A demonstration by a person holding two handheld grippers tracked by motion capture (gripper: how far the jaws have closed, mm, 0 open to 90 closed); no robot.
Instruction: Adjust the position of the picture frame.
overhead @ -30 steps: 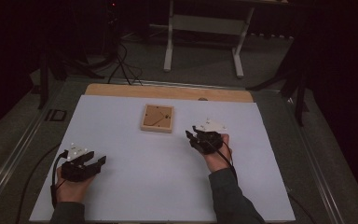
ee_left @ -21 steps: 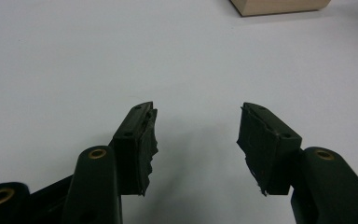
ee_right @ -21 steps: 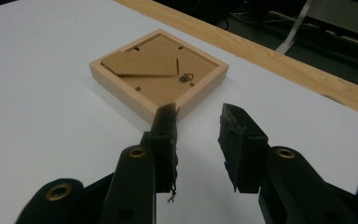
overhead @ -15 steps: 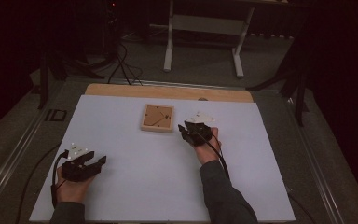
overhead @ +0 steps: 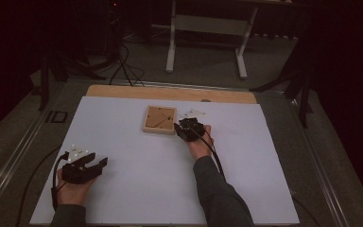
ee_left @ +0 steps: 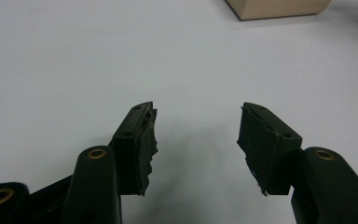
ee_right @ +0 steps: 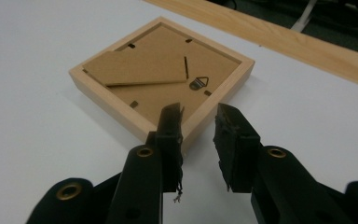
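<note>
Your right gripper (ee_right: 198, 135) at frame centre, jaws just closing, straddle near rim of wooden picture frame (ee_right: 163, 79), not yet pressing. Your left gripper (ee_left: 196, 140) lower left, wide open, holds nothing.

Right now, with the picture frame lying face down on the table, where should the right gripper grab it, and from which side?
Probably the raised wooden rim at the near corner of the picture frame, approached from the right gripper side. The rim stands proud of the recessed backing, so one jaw could drop inside and one outside. The jaws have just been closing, straddling that rim without pressing it.
</note>
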